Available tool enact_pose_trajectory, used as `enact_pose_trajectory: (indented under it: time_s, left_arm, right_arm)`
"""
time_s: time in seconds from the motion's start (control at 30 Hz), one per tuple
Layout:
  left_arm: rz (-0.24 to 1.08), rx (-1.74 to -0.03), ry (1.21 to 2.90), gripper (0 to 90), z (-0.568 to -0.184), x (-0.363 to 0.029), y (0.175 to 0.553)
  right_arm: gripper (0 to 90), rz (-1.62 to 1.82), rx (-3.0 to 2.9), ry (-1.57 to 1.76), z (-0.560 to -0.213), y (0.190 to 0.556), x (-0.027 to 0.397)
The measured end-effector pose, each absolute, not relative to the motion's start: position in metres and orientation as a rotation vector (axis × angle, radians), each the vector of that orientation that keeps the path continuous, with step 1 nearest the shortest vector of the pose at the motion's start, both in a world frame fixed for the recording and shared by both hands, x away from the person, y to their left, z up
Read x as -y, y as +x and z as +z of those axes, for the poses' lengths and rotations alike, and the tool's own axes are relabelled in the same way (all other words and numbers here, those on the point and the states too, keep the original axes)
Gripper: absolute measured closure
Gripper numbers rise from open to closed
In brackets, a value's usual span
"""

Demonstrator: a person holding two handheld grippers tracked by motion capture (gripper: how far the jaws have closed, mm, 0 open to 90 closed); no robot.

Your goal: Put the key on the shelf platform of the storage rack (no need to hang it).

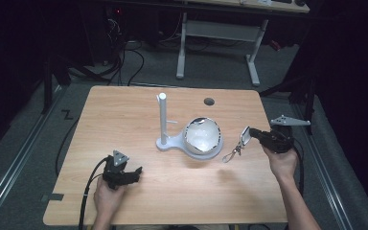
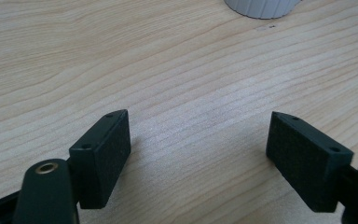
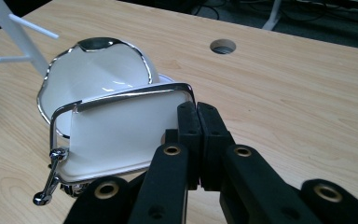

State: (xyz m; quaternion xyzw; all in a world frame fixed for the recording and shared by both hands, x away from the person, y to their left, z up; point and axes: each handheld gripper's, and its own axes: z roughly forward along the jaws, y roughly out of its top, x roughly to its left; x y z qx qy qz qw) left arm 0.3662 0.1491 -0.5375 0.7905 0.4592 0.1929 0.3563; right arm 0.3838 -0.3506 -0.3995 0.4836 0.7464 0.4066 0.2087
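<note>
Clamped between the right gripper's [image 3: 196, 140] jaws, the white keychain tag [image 3: 116, 135] hangs clear of the desk [image 3: 284, 93]; swing it gently toward the peg stand [image 1: 163, 120] ahead. Left gripper [image 2: 198, 154] rests, jaws wide.

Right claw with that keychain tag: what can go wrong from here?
1. The right claw pinches the keychain tag only at its edge, so it could slip or twist out.
2. The dangling clasp hangs near the white bowl and may snag it.
3. The stand's pegs look thin; hooking on could tip the stand.
</note>
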Motion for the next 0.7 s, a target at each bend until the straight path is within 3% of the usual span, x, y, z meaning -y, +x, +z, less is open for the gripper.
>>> enact_pose_trajectory:
  time_s: [0.7]
  left_arm:
    - [0.498,-1.185,2.042,22.3,-0.537,-0.149,0.366]
  right_arm:
    - [89.9,1.207,-2.165,1.246,-0.370,0.399,0.313]
